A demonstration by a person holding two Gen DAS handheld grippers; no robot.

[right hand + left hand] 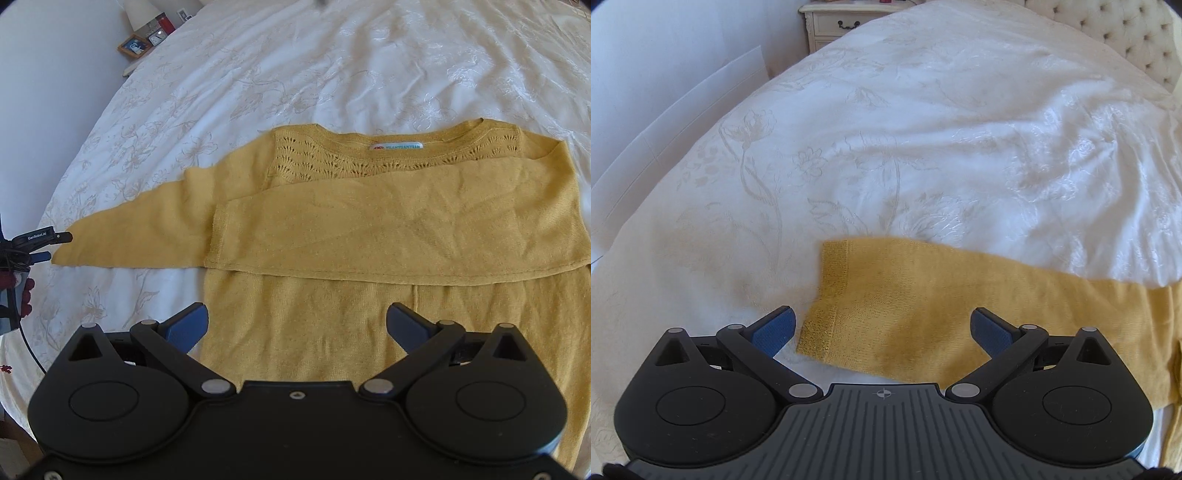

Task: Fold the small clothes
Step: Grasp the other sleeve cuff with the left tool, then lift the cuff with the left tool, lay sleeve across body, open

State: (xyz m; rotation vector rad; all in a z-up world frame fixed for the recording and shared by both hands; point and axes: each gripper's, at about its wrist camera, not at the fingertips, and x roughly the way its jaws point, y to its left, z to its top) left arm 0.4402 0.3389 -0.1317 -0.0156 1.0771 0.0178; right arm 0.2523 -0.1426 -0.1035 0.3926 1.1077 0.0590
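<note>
Both jaws are spread wide: the right gripper (297, 325) is held over the sweater's (369, 221) hem, the left gripper (884, 330) over the outstretched sleeve (905, 295). The sweater is laid flat on the bedspread (332, 66), one sleeve folded across the chest.

I see a matt, fine-knit mustard sweater (369, 221) with openwork lace at its far yoke, lying on a faintly glossy white embroidered bedspread (332, 66). My gripper pads (774, 329) look like rough blue fabric.

A home bedroom: bed (923, 129), tufted headboard (1126, 33), nightstand (834, 22).
</note>
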